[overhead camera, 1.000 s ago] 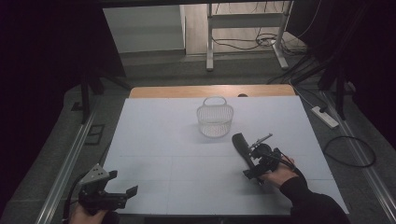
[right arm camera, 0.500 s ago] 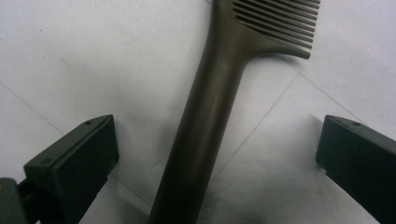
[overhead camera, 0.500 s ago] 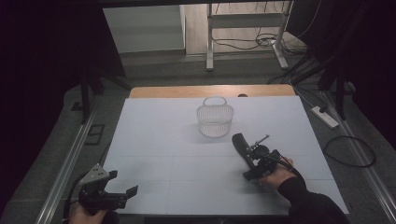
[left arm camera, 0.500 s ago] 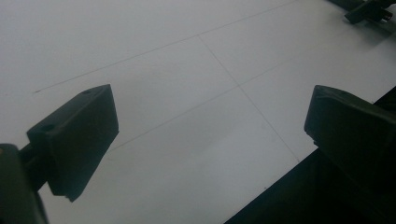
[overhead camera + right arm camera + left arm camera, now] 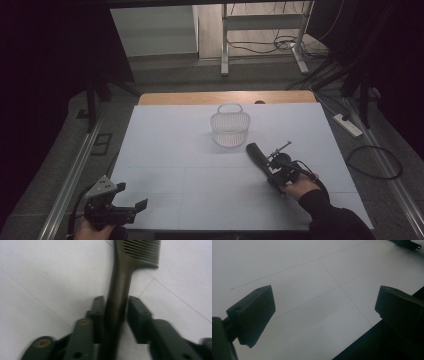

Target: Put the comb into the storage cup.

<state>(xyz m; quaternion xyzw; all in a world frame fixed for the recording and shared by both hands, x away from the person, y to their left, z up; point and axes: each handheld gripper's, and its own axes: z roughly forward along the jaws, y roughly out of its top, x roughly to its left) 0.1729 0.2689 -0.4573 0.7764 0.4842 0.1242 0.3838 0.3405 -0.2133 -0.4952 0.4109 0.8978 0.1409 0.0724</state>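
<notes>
A dark comb (image 5: 256,154) lies flat on the white table (image 5: 165,150), right of centre, with its teeth end toward the basket. My right gripper (image 5: 269,169) lies low over the handle end. In the right gripper view the comb handle (image 5: 120,285) runs up between the two jaws, and the right gripper (image 5: 116,300) has just been closing, so both pads now touch the handle's sides. My left gripper (image 5: 131,196) rests at the table's near left corner. In its own view the left gripper (image 5: 324,307) stands wide open over bare table.
A small clear wire basket (image 5: 230,127) with a handle stands upright at the table's middle back, just beyond the comb's far end. A wooden strip (image 5: 200,97) borders the far edge. A power strip (image 5: 347,125) and cables lie on the floor to the right.
The right hand has shifted only slightly at the comb's handle end. The comb, the basket and the left gripper lie as before.
</notes>
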